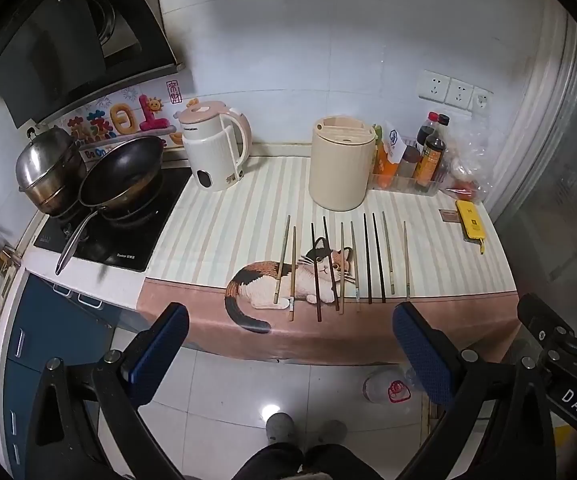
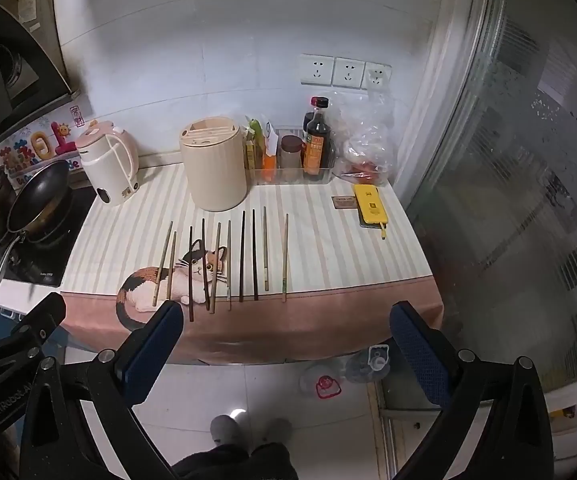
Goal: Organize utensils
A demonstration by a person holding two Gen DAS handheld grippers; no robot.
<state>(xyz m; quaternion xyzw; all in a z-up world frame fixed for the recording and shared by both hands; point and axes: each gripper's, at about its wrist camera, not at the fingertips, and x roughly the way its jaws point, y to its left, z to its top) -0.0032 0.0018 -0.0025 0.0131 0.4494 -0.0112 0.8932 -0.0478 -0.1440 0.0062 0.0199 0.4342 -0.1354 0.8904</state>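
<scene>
Several chopsticks (image 1: 340, 264) (image 2: 224, 260) lie side by side in a row on the striped cloth with a cat picture (image 1: 224, 236) (image 2: 328, 248), some pale, some dark brown. Behind them stands a cream cylindrical utensil holder (image 1: 342, 164) (image 2: 214, 164) with slots in its top. My left gripper (image 1: 290, 346) hangs open in front of the counter's edge, above the floor, nothing between its blue pads. My right gripper (image 2: 286, 346) is likewise open and empty, short of the chopsticks. Part of the right gripper's frame (image 1: 560, 344) shows at the left wrist view's right edge.
A white and pink kettle (image 1: 214, 148) (image 2: 108, 164), a black wok (image 1: 122, 170) and a steel pot (image 1: 48, 160) on the hob stand left. Sauce bottles (image 1: 428, 156) (image 2: 316, 140), a plastic bag and a yellow phone (image 1: 470, 220) (image 2: 370, 206) sit right. A person's feet (image 2: 224, 428) and plastic bottles (image 2: 364, 364) are on the floor.
</scene>
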